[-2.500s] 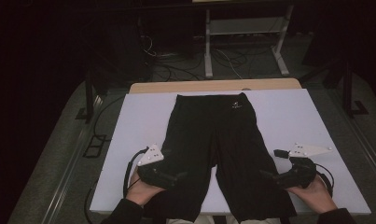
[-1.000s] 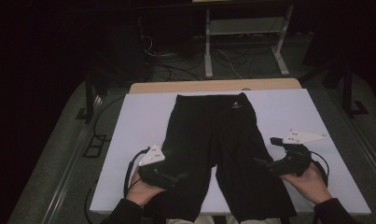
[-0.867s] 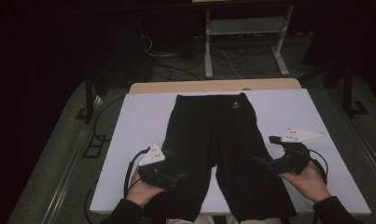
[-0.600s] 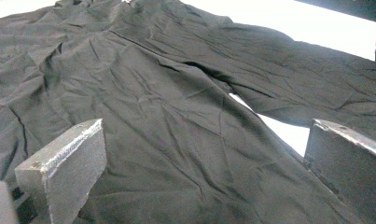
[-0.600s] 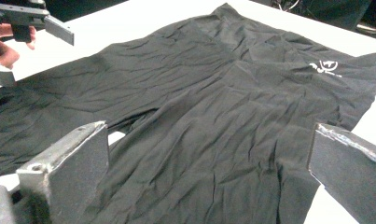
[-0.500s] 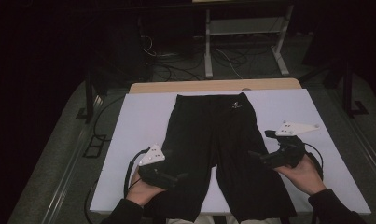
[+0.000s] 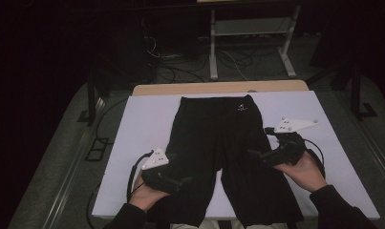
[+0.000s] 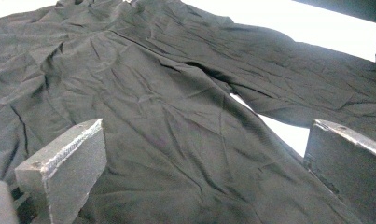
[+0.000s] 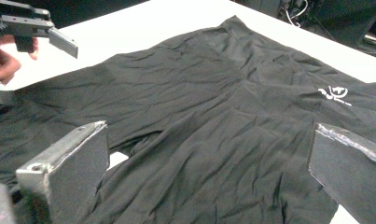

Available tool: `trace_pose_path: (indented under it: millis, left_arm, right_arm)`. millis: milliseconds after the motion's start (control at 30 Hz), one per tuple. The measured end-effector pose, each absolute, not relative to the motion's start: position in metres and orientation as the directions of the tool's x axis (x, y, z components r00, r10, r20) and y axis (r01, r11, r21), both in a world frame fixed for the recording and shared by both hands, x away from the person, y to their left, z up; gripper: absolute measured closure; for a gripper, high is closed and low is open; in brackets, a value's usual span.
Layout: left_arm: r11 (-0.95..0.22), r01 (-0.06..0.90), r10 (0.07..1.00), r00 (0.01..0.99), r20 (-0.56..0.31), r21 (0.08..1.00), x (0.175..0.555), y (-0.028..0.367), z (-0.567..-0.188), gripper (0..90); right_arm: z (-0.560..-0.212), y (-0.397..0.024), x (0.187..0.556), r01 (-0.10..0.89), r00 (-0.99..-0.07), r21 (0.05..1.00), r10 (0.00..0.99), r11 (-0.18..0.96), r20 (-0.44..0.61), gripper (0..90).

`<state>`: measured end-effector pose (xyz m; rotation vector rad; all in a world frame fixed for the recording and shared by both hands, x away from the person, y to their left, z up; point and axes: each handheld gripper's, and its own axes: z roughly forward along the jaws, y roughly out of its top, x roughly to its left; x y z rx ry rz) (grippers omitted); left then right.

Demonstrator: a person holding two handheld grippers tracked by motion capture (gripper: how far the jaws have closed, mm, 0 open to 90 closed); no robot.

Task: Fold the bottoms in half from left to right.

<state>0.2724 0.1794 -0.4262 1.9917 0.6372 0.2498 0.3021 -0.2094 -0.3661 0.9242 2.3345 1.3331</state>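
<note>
Black shorts lie flat on the white table, waistband at the far side, with a small white logo near the waist. My left gripper rests over the near part of the left leg, its jaws wide apart above the cloth and holding nothing. My right gripper hovers at the outer side of the right leg, pointing inward. Its jaws are also wide apart over the fabric, empty. The right gripper view shows the logo and the left gripper farther off.
A wooden strip runs along the table's far edge. Beyond it stand a white metal frame and loose cables on the dark floor. Bare white surface lies left and right of the shorts.
My right gripper has moved away from the near edge and leftward, onto the outer side of the right leg. The left gripper and the shorts have stayed put.
</note>
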Motion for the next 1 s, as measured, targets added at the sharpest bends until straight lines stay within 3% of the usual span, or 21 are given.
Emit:
trace_pose_path:
  millis: [1000]
  left_arm:
    - [-0.372, 0.333, 0.530, 0.843, -0.095, 0.866, 0.273, 0.180, -0.426, 0.0]
  right_arm:
    - [-0.359, -0.173, 0.340, 0.376, -0.764, 0.842, 0.643, 0.387, 0.045, 0.0]
